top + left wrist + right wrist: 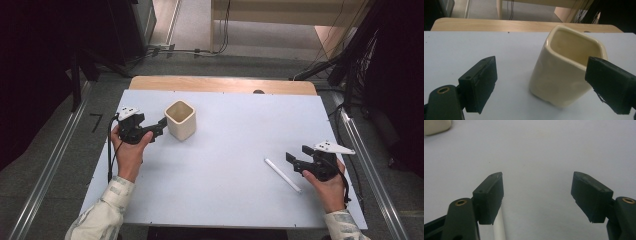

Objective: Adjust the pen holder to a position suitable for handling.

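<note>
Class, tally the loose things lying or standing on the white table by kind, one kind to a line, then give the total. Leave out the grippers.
Cream cup: 1
White stick: 1
Total: 2

Place: a lab or recording room, not a home.
Work surface: a bare white board [225, 150] laid over a wooden table [220, 84], beneath both grippers.
Floor: grey carpet, with metal rails [50, 170] running outside each hand.
Cabling: wires [185, 51] trail across the floor beyond the table's far edge.
Surroundings: dark equipment stands [350, 55] flank the table; pale wooden furniture [280, 15] stands further ahead.
</note>
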A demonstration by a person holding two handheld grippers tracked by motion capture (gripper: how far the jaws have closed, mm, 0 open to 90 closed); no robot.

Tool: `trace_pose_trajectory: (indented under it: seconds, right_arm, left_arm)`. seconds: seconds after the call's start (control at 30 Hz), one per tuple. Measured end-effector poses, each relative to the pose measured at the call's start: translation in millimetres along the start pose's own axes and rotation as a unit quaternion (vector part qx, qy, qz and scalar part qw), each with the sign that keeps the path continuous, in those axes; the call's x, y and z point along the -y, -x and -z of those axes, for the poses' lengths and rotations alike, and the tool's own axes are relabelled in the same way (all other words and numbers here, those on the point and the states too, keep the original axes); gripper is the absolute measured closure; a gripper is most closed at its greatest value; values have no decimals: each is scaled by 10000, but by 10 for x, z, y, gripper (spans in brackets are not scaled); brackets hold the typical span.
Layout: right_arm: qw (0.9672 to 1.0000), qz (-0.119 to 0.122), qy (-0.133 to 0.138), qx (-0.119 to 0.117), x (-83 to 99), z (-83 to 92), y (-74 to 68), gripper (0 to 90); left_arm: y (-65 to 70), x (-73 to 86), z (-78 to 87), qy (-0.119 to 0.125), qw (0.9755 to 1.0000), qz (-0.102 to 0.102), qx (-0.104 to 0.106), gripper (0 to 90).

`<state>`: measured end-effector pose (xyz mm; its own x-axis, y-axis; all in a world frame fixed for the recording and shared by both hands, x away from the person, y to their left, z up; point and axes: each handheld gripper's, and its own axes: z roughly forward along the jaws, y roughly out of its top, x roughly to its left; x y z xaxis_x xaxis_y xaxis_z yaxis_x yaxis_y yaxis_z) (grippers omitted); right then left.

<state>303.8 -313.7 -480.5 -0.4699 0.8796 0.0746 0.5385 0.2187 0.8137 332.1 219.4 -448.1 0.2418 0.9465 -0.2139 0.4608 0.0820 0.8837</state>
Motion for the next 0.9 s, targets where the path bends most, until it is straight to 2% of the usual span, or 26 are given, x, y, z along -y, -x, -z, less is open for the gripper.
trace_pose_trajectory:
  seconds: [0.27, 0.43, 0.7, 0.9]
  right_arm:
    - [10000, 12, -17, -22, 0, -11, -15, 251]
    - [10000, 10, -30, -32, 0, -15, -18, 252]
    - [10000, 16, -29, -57, 0, -17, -17, 255]
    - [10000, 18, -29, -75, 2, -16, -16, 256]
  left_arm:
    - [39, -110, -145, -10, 9999, -136, 37, 138]
    - [42, -177, -298, -26, 9997, -242, 63, 162]
    - [51, -305, -518, -75, 9985, -499, 213, 259]
    - [41, -284, -621, -104, 9982, -537, 266, 340]
